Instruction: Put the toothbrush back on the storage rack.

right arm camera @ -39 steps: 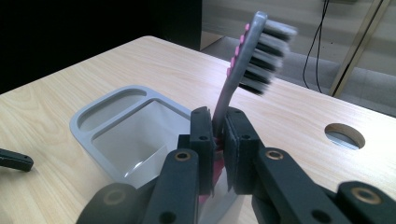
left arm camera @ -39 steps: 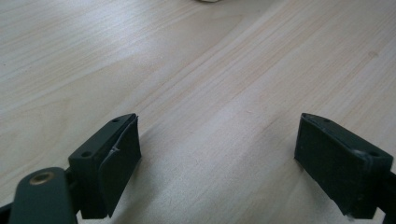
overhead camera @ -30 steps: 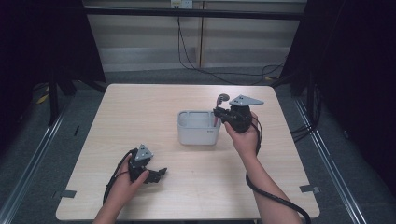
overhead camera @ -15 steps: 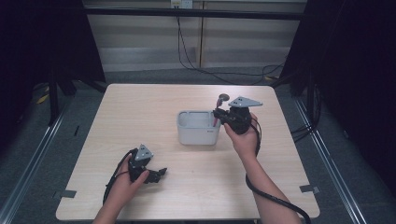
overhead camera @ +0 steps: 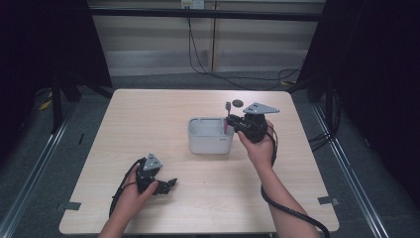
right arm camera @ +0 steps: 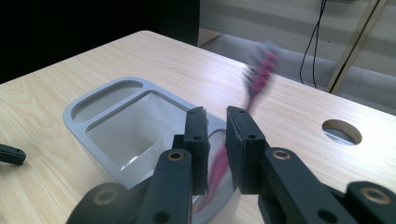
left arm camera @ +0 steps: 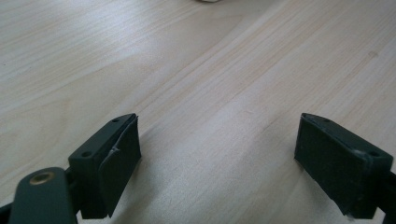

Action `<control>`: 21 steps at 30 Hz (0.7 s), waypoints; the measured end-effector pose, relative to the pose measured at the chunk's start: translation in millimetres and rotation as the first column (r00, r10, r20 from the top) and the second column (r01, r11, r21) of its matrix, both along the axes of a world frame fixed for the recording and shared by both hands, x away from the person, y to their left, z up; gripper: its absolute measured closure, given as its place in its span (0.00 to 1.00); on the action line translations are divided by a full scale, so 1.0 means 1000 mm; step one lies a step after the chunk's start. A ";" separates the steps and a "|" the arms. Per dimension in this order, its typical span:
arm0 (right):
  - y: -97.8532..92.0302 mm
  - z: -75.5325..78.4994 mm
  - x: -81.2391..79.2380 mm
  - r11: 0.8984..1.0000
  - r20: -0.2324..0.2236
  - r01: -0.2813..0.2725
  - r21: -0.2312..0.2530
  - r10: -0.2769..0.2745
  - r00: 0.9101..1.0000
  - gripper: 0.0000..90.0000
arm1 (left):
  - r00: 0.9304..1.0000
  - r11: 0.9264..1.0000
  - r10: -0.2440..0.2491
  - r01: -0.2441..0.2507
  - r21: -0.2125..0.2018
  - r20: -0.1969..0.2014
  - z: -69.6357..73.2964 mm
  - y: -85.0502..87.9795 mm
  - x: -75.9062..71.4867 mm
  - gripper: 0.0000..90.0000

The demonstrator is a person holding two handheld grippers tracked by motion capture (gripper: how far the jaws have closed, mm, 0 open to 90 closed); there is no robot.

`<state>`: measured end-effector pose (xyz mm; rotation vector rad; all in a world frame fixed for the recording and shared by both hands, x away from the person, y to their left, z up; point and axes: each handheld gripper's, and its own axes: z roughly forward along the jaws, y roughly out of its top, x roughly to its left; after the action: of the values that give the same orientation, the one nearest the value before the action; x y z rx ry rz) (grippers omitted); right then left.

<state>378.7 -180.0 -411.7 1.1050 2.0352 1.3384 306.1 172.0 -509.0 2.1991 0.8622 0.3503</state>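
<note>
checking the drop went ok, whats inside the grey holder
A pink toothbrush stands in the small end slot of the grey holder, head sticking up, blurred. The big compartment looks bare. The right claw covers the slot, hiding the handle's lower end.

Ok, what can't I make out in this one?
- Toothbrush: head smeared by blur in the right gripper view, bristles unreadable.
- Right gripper: jaws have just been opening with the handle between them; pad contact unclear.
- Holder: near corner hidden by the jaws; in the high view it is too small to tell which compartment the toothbrush is in.
</note>
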 end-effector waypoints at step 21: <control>-0.004 0.004 0.001 1.000 -0.010 0.010 -0.005 -0.010 1.000 0.77 | 1.000 1.000 0.000 0.000 -0.001 0.000 0.000 0.000 0.000 0.15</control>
<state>379.8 -184.0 -408.1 1.1211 2.0361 1.3247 306.1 172.0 -509.0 2.1983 0.8622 0.3494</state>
